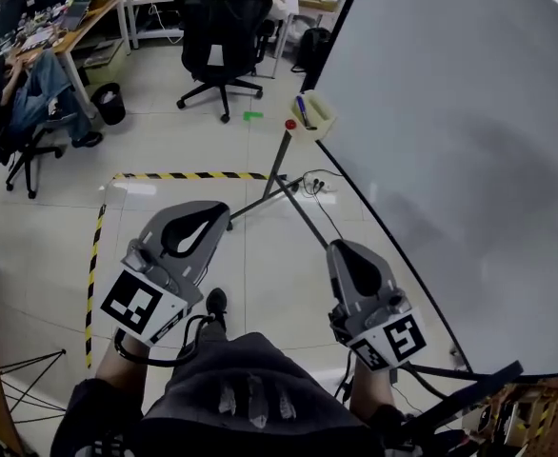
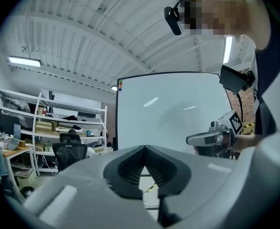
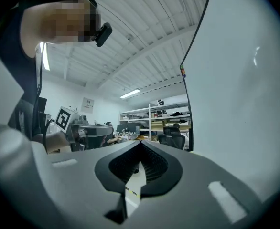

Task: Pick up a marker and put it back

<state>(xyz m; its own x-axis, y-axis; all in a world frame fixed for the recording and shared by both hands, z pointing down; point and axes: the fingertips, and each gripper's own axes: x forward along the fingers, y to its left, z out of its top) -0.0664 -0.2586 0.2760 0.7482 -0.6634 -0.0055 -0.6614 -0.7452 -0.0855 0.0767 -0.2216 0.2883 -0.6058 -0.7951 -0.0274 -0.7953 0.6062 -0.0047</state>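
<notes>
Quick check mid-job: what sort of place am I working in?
Most likely an office-style lab or workshop: a large whiteboard on a stand, a black office chair, a desk crowded with computer gear, and yellow-black hazard tape marking off a zone.

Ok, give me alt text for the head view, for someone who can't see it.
The left claw and right claw are both shut and empty, held level above a tiled floor beside a whiteboard on the right. Ahead, a small tray at the board's corner holds a marker; a black office chair stands beyond.
</notes>
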